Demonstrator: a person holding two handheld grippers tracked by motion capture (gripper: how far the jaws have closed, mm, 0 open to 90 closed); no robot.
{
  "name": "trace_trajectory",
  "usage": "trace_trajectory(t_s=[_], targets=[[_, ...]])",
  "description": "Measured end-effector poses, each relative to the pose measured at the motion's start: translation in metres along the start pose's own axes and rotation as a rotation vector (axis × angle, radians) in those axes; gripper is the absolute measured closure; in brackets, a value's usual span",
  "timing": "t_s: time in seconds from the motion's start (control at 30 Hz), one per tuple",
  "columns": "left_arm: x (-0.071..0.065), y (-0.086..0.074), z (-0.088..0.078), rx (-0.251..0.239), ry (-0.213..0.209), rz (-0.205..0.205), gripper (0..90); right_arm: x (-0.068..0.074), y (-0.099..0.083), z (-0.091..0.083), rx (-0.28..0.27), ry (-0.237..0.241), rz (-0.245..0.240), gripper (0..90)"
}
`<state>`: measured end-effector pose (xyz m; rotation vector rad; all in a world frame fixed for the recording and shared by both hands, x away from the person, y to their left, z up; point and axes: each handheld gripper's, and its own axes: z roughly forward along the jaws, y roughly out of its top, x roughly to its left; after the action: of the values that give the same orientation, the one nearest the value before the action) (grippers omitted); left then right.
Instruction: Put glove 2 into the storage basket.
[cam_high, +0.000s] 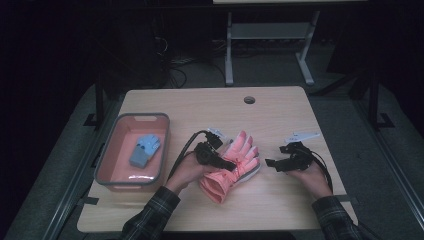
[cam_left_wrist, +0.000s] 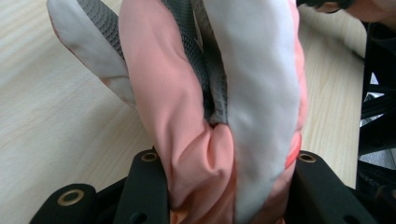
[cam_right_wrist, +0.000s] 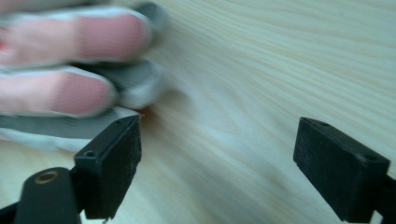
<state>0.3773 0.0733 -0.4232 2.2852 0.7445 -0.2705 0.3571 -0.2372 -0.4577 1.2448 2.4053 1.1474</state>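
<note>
High view has the pink glove (cam_high: 231, 167) lying a bit right of the table's (cam_high: 210, 107) middle, fingers pointing toward about 1 o'clock and the cuff hanging back toward 7, with the bin (cam_high: 106, 160) sitting off at 9 o'clock from it and a blue glove (cam_high: 145, 150) already inside. The left gripper (cam_high: 220, 161) is clamped across the pink glove's palem area, and in the left gripper view the padded fabric is bunched tight between both black jaws, so that's a real hold and not just a brush. The right gripper (cam_high: 272, 164) sits at 3 o'clock from the glove, apart from it, and the right gripper view shows its jaws spread wide with nothing but bare wood between them and the glove's fingertips (cam_right_wrist: 88, 93) just off the left jaw. Looks like the step in hand is carrying the pink glove over to join the blue one. To do that cleanly the person probably wants to lift enough that the floppy cuff clears the bin's rim instead of dragging on it, since a puffy glove held mid-body will droop at both ends. Keeping the squeeze steady matters too, because slick fabric like that could creep out of the jaws. The right gripper should likely stay out of the way, or come in under the fingers if the thing sags. Let go once it's over the free space beside the blue glove.
</note>
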Motion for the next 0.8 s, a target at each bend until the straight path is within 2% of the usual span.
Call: trace_trajectory(t_s=[0.1, 0.13, 0.23, 0.37, 0.47, 0.5, 0.53, 0.57, 0.7, 0.73, 0.8], targets=[[-0.001, 0.0, -0.01, -0.015, 0.011, 0.006, 63.1, -0.004, -0.004, 0.007, 0.018, -0.045, 0.007, 13.5], [-0.001, 0.0, -0.01, -0.015, 0.011, 0.006, 63.1, -0.005, -0.004, 0.009, 0.026, -0.06, -0.007, 13.4], [-0.002, 0.002, -0.021, -0.046, 0.018, 0.005, 63.1, -0.006, -0.004, 0.011, 0.023, -0.073, 0.007, 13.1], [-0.003, 0.004, -0.034, -0.073, 0.025, 0.002, 63.0, -0.005, -0.005, 0.014, 0.036, -0.099, -0.018, 12.6], [-0.003, 0.006, -0.052, -0.091, 0.041, -0.002, 62.9, -0.005, -0.006, 0.016, 0.046, -0.106, -0.02, 12.2], [-0.003, 0.006, -0.052, -0.091, 0.041, -0.002, 62.8, -0.005, -0.006, 0.016, 0.046, -0.106, -0.02, 12.2], [-0.002, 0.006, -0.061, -0.106, 0.048, -0.009, 62.8, -0.003, -0.006, 0.018, 0.054, -0.116, -0.023, 11.7], [-0.002, 0.006, -0.061, -0.106, 0.048, -0.009, 62.8, -0.003, -0.006, 0.018, 0.054, -0.116, -0.023, 11.7], [0.001, 0.006, -0.081, -0.12, 0.078, -0.018, 62.7, 0.0, -0.007, 0.022, 0.068, -0.131, -0.051, 9.5], [0.001, 0.006, -0.081, -0.12, 0.078, -0.018, 62.6, 0.0, -0.007, 0.022, 0.068, -0.131, -0.051, 9.5], [0.004, 0.005, -0.095, -0.13, 0.094, -0.023, 62.5, -0.001, -0.007, 0.025, 0.056, -0.126, -0.059, 4.1]])
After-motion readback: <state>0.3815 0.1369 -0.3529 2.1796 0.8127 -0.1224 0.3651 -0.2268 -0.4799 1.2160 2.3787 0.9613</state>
